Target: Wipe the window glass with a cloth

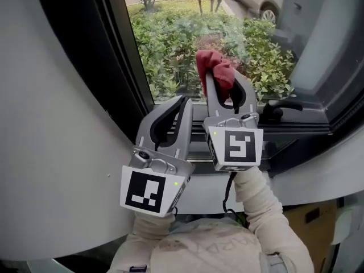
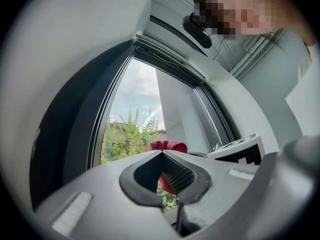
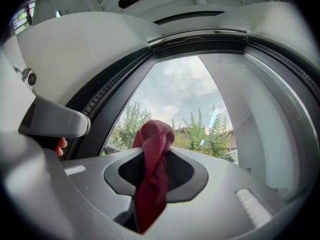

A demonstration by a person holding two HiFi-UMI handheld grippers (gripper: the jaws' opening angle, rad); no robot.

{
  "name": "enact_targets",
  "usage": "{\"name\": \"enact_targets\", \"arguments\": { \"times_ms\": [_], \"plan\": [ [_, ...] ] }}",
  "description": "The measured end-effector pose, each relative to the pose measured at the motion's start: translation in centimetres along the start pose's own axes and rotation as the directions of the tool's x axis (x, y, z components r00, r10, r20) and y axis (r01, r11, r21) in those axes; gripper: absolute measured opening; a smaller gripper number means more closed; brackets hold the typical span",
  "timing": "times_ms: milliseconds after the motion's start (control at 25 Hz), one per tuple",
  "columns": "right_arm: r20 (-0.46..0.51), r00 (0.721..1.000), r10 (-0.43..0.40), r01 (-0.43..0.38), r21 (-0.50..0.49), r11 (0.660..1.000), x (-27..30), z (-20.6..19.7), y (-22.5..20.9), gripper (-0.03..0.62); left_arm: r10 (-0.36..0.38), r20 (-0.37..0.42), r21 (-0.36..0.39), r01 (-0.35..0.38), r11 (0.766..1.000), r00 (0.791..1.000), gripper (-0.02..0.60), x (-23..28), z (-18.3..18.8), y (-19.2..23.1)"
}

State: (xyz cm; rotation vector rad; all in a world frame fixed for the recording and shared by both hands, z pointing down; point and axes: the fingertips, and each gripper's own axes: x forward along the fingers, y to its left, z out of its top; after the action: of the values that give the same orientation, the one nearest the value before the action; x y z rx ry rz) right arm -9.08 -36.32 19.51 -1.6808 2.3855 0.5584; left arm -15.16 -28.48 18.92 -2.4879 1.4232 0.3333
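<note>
Outside: dense green shrubs [image 1: 170,44] fill lower view; pale car [image 1: 263,1] parked beyond them, top right, partly cut off. Thin trees [image 3: 131,121] and low roofline [image 3: 192,132] against cloudy sky [image 3: 182,89]. Dark frame [image 1: 122,61] runs diagonally at left, white wall [image 1: 51,124] beside it. Black handle [image 1: 281,106] on lower frame rail, right side. Cardboard box [image 1: 310,218] bottom right, partly hidden

Your right grey gripper [image 1: 226,79] grips the soft red cloth [image 1: 215,66] up by the clear window glass [image 1: 182,16]. Your left grey gripper [image 1: 182,100] sits lower, just beside it, jaws together, holding nothing. You can see green bushes [image 1: 165,53] outside.
</note>
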Motion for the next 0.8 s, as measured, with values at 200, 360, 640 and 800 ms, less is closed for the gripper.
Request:
{"name": "enact_targets", "arguments": {
  "times_ms": [200,360,640,800],
  "plan": [
    [-0.005,0.999,0.051,-0.051,-0.016,0.999,0.9,0.4,2.4,0.117,0.019,0.012,-0.009,-0.019,1.000,1.000,0.002,-0.7,0.6,0.9],
    [-0.015,0.993,0.119,-0.119,0.020,0.993,0.8,0.4,2.2,0.117,0.017,0.012,-0.005,-0.017,1.000,1.000,0.000,-0.6,0.8,0.3],
    [-0.026,0.986,0.166,-0.165,0.034,0.986,-3.5,1.6,-0.4,0.118,-0.006,0.015,0.003,0.006,1.000,1.000,0.001,0.0,1.5,-2.3],
    [-0.023,0.985,0.168,-0.167,0.043,0.985,-7.5,2.2,-3.1,0.118,-0.033,0.013,0.006,0.033,0.999,0.999,0.000,0.9,1.6,-4.8]
  ]
}}
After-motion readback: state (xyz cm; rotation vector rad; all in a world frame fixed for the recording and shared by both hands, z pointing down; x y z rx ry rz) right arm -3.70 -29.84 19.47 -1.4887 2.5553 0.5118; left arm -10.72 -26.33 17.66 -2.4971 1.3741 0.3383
